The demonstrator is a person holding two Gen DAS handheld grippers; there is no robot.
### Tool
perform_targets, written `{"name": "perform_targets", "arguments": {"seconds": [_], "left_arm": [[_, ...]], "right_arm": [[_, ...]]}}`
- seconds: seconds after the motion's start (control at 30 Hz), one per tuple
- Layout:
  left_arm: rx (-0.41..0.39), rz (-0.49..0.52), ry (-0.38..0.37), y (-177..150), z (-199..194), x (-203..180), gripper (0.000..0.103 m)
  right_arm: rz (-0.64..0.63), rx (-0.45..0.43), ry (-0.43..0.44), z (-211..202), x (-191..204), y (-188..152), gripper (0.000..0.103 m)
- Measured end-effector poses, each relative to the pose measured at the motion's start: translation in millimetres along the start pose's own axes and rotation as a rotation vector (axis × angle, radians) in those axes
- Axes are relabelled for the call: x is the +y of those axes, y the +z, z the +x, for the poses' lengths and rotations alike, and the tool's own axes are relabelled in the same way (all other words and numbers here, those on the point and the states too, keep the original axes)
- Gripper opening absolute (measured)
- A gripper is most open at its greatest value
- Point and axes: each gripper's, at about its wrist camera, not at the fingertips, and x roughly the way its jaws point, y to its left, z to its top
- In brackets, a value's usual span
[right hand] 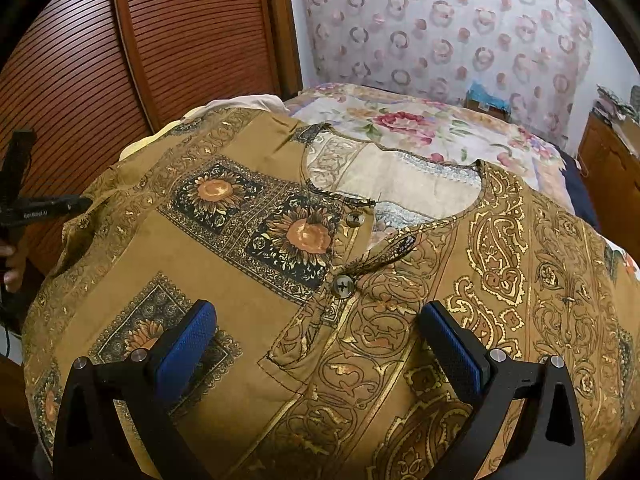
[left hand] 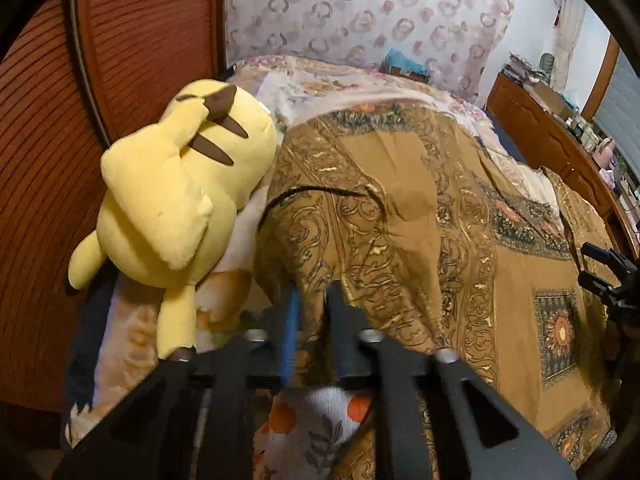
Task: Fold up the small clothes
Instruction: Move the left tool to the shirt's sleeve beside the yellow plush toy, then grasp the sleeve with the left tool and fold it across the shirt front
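Showing only leftward: plush toy (left hand: 172,196) beside shirt (right hand: 256,308).

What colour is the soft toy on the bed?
Yellow with brown stripes; the soft toy shows best in the left wrist view.

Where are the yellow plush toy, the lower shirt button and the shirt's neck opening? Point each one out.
yellow plush toy (left hand: 168,200), left wrist view, on its back.
lower shirt button (right hand: 342,286), right wrist view, on the button's face.
neck opening (right hand: 400,184), right wrist view, on the pale inner fabric showing through it.
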Motion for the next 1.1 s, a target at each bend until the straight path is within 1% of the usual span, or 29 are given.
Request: {"name": "perform_targets", "arguments": {"seconds": [0.07,0.13,0.2,0.27,0.37,0.47,0.5,0.6,0.67,0.73,0.77,0.8,0.83,0.87,0.9,0.97,1.1], "left_arm": [[-0.034,0.008,0.006,0,-11,-4,0.005],[-0.090,0.017,-0.004,5,-28,-9,0.004],[-0.122,0.030,-0.013,12,-40,-16,0.004],[-0.149,0.048,-0.036,21,-49,-27,0.004],[-0.183,0.099,-0.095,37,-59,-53,0.004],[-0.187,0.162,-0.168,48,-59,-85,0.004],[-0.179,0.181,-0.203,50,-56,-98,0.004],[-0.140,0.214,-0.276,47,-48,-128,0.004],[-0.118,0.233,-0.307,43,-43,-141,0.006],[-0.099,0.255,-0.324,38,-39,-148,0.014],[-0.099,0.256,-0.323,37,-40,-149,0.026],[-0.106,0.253,-0.320,36,-42,-145,0.040],[-0.112,0.248,-0.319,34,-44,-142,0.044],[-0.113,0.242,-0.316,34,-46,-140,0.052],[-0.115,0.231,-0.308,34,-48,-133,0.065],[-0.129,0.208,-0.284,32,-48,-124,0.078],[-0.127,0.169,-0.204,33,-34,-100,0.078]], "right_arm": [[0.002,-0.001,0.000,0,-1,0,0.102],[0.002,-0.002,0.000,-1,-1,1,0.102],[0.001,-0.003,-0.001,-1,-1,1,0.102],[0.002,-0.005,-0.001,-2,-2,1,0.102],[-0.005,-0.005,-0.018,-5,-3,1,0.102],[0.006,-0.019,-0.027,-16,-7,2,0.102],[0.010,-0.028,-0.034,-22,-9,1,0.102],[0.029,-0.045,-0.058,-37,-17,-3,0.102],[0.048,-0.045,-0.070,-43,-22,-8,0.102],[0.067,-0.036,-0.079,-46,-29,-12,0.102],[0.074,-0.032,-0.083,-46,-31,-15,0.102],[0.081,-0.027,-0.085,-46,-33,-18,0.102],[0.087,-0.024,-0.086,-46,-34,-19,0.102],[0.092,-0.020,-0.085,-45,-35,-20,0.102],[0.097,-0.017,-0.084,-44,-34,-20,0.102],[0.100,-0.015,-0.081,-42,-32,-19,0.102],[0.088,-0.020,-0.068,-38,-31,-15,0.102]]}}
